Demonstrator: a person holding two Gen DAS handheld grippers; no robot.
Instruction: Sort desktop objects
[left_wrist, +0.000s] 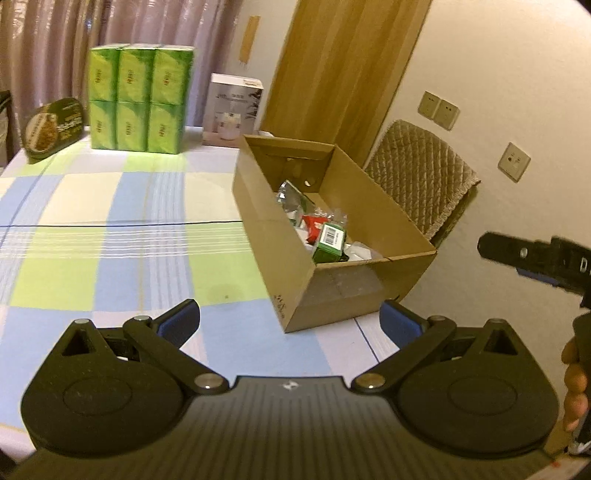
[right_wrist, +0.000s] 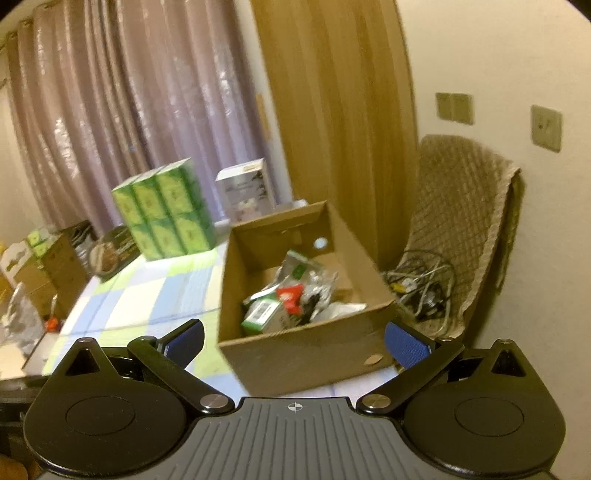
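- On the far left of the desk (left_wrist: 92, 236), spread with a blue, green and white check cloth, an oval food tin (left_wrist: 53, 127) leans upright at the back edge.
- Just right of it stands a block of green tissue packs (left_wrist: 140, 99), stacked two rows high, before the curtain (left_wrist: 110, 29).
- Next comes a white carton (left_wrist: 232, 110), upright at the back of the desk.
- The open cardboard box (left_wrist: 354, 291) sits on the desk's right part; inside it lie a green box with a barcode label (left_wrist: 330, 242), a red packet (left_wrist: 314, 225) and silvery wrappers (left_wrist: 291, 195), all heaped together.
- The left hand-held gripper (left_wrist: 290, 325) hovers near the box's front corner, its blue pads (left_wrist: 400, 323) spread wide apart with nothing between them.
- The right hand-held gripper (right_wrist: 293, 341) faces the box's near wall, jaws likewise wide apart and empty.
- Right of the box a quilted chair (right_wrist: 461, 206) holds a tangle of cables (right_wrist: 424, 284).
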